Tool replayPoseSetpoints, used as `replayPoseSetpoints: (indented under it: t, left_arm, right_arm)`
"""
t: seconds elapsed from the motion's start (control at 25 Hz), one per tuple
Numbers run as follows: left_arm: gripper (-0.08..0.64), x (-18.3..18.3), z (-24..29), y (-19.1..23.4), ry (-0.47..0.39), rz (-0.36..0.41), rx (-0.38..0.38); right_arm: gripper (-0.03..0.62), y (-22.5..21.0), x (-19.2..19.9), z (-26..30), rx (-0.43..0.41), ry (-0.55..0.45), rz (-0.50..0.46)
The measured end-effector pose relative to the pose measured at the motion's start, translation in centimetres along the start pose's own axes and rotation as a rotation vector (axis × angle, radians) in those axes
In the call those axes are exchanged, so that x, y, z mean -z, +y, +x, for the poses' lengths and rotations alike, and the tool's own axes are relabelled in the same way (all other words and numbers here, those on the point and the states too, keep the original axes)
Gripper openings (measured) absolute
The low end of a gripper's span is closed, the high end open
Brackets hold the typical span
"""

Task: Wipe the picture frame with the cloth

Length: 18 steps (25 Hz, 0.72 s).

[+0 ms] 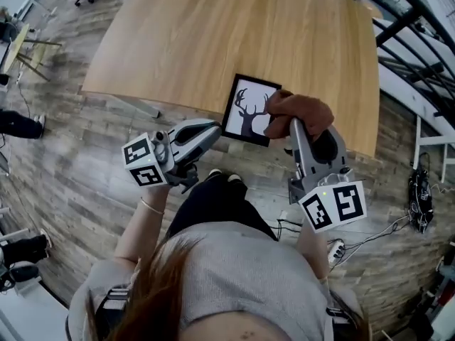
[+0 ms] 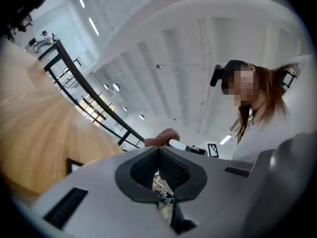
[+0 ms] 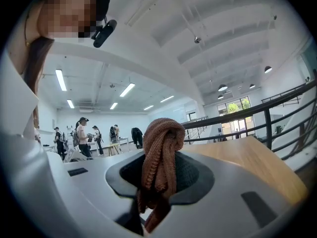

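The wiping looks to be just starting. The right gripper (image 3: 159, 168) is clamped on the bunched brown cloth (image 1: 302, 111), which overlaps the right side of the picture frame (image 1: 245, 109) at the table's (image 1: 213, 34) near edge, while the left gripper (image 2: 159, 166), jaws together on nothing, sits just beside the frame's near left corner. The next move likely calls for dragging the cloth leftward across the glass with the frame steadied; its long axis runs from the near edge toward the far one, the deer's antlers pointing away.
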<state>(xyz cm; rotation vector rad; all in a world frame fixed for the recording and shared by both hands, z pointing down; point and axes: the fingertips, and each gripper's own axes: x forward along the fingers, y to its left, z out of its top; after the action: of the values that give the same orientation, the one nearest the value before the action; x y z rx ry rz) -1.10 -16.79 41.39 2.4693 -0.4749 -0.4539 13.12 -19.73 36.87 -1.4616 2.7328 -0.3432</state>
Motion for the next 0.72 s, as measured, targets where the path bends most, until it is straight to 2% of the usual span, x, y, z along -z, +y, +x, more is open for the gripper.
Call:
replayPoseSetpoints:
  t: [0.12, 0.28, 0.36, 0.48, 0.72]
  left_arm:
    - [0.008, -1.7, 1.3, -2.6, -0.059, 0.036, -0.052]
    - [0.008, -3.4, 4.9, -5.6, -0.105, 0.208, -0.027]
    - [0.008, -3.7, 5.9, -7.4, -0.093, 0.280, -0.037]
    - [0.008, -3.4, 6.6, -9.4, -0.049, 0.301, -0.069]
    - [0.008, -2.9, 2.0, -14.6, -0.092, 0.340, -0.071]
  right_arm:
    - [0.133, 1.7, -0.6, -0.6, -0.009, -0.013, 0.006]
    - [0.133, 2.0, -3.4, -1.9, 0.027, -0.061, -0.039]
    - [0.133, 2.6, -4.9, -3.2, 0.044, -0.090, -0.063]
    - [0.133, 3.6, -6.5, -5.6, 0.078, -0.124, -0.080]
    - [0.133, 9.2, -6.4, -10.3, 0.135, -0.172, -0.072]
